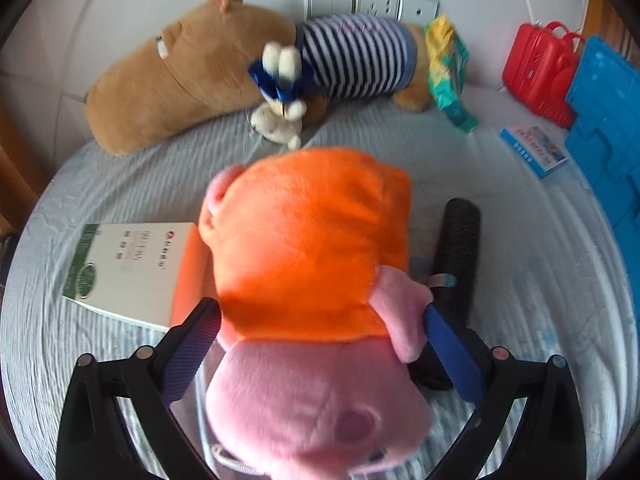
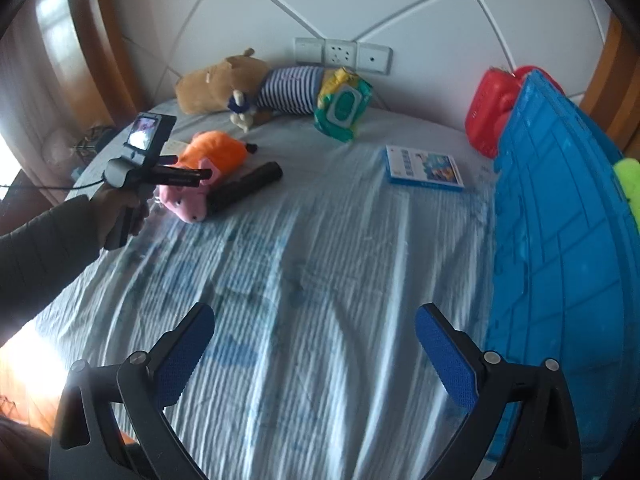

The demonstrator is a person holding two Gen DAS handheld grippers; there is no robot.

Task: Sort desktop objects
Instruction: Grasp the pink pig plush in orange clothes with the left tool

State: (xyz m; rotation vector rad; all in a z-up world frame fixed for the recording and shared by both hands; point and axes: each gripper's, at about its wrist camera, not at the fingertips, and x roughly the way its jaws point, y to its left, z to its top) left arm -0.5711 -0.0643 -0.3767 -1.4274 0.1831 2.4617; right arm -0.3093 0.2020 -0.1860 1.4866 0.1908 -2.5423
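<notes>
A pink pig plush in an orange dress (image 1: 308, 240) lies on the bed sheet (image 1: 520, 300), head toward me. My left gripper (image 1: 320, 310) straddles it with its jaws wide, a blue pad close against each side, and I see no squeeze on the plush. In the right wrist view the same plush (image 2: 212, 152) lies under the left gripper, which a hand (image 2: 120, 204) holds. A black cylinder (image 1: 460, 240) lies right beside the plush, and a white box (image 1: 128, 264) lies on its left. My right gripper (image 2: 314, 312) hangs open over bare sheet, nothing between its fingers.
A brown capybara plush (image 1: 172, 80), a striped-shirt plush (image 1: 356, 56), a small bunny (image 1: 280, 120) and a wipes pack (image 1: 448, 76) line the headboard. A blue booklet (image 2: 424, 168), a red case (image 2: 490, 108) and a big blue crate (image 2: 560, 240) are on the right.
</notes>
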